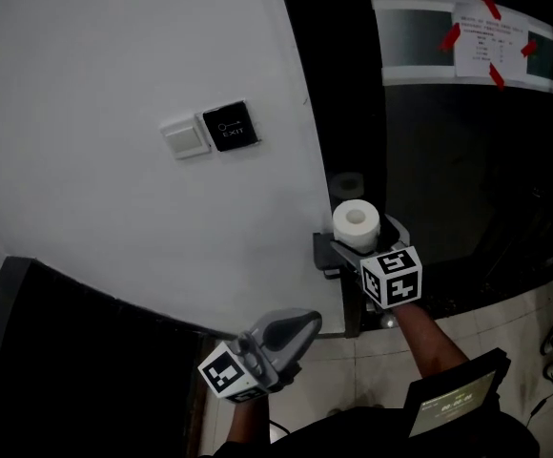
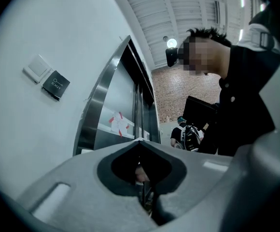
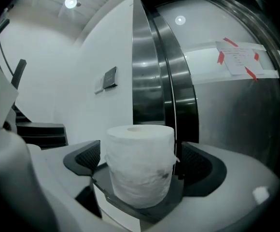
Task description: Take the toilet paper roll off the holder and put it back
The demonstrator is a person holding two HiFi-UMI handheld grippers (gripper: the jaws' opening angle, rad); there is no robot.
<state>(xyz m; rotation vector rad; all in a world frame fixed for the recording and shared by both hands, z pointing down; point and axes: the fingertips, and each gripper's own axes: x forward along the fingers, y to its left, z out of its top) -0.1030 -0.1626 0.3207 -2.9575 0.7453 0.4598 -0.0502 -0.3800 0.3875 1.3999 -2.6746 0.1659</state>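
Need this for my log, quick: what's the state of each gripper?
Left gripper: jaws shut, nothing in them.
Right gripper: jaws open, toilet paper roll standing free between them on its holder.

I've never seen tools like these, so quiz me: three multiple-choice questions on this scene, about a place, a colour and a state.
1. Where is the toilet paper roll? A in a sink; B on the holder; C on a table.
2. Its colour? A white; B pink; C blue.
3. Jaws of the right gripper? A clamped on the roll; B apart around the roll; C shut, empty.
B: it stands upright on the dark holder. A: plainly white. B: gaps show on both sides.
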